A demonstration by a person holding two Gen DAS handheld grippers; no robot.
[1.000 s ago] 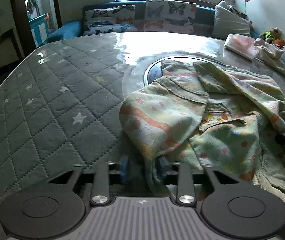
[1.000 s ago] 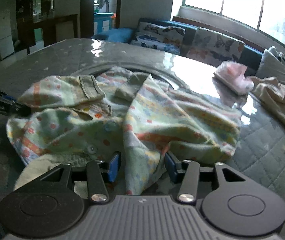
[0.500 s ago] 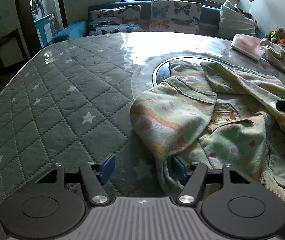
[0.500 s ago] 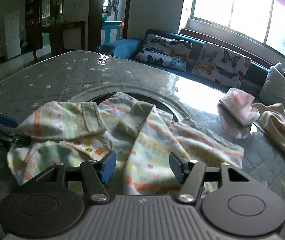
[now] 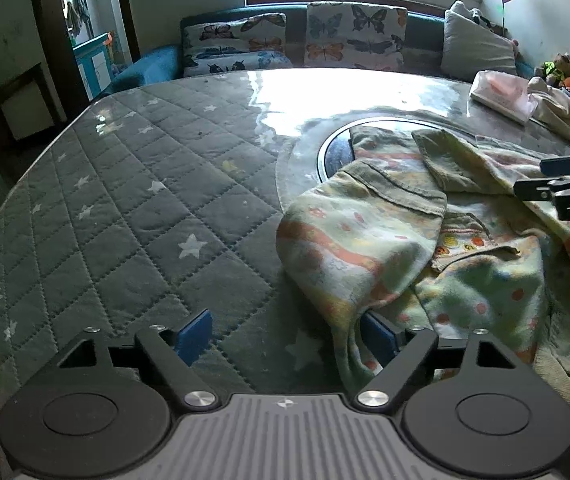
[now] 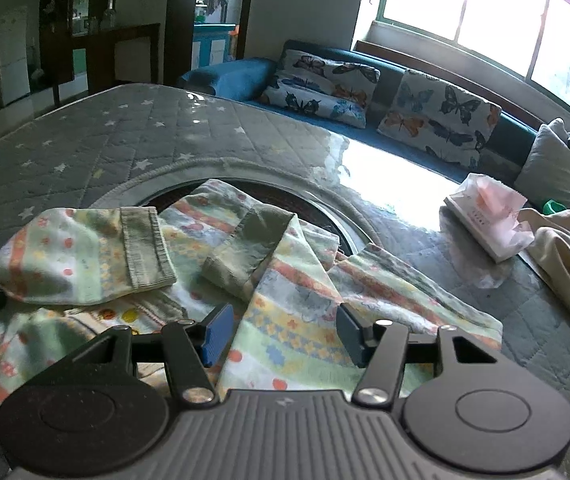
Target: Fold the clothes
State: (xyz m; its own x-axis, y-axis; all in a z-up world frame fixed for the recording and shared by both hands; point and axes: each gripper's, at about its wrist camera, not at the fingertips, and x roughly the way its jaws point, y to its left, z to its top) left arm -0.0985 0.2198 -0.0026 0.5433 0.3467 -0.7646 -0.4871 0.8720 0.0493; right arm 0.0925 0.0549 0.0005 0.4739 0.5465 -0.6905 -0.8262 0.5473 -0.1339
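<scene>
On table [image 5: 133, 184]: garment [image 6: 285, 288] (crumpled).

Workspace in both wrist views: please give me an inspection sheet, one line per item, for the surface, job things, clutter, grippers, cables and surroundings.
Surface: grey quilted cover with white stars, glossy film over it, a round opening partly under the garment.
Job's things: patterned garment lying rumpled, both sleeves folded inward.
Clutter: tissue pack and cream cloth at the far side.
Grippers: left gripper open, cloth draped by one finger; right gripper open above the garment.
Cables: nothing seen.
Surroundings: sofa with butterfly cushions, windows, dark cabinet.
</scene>
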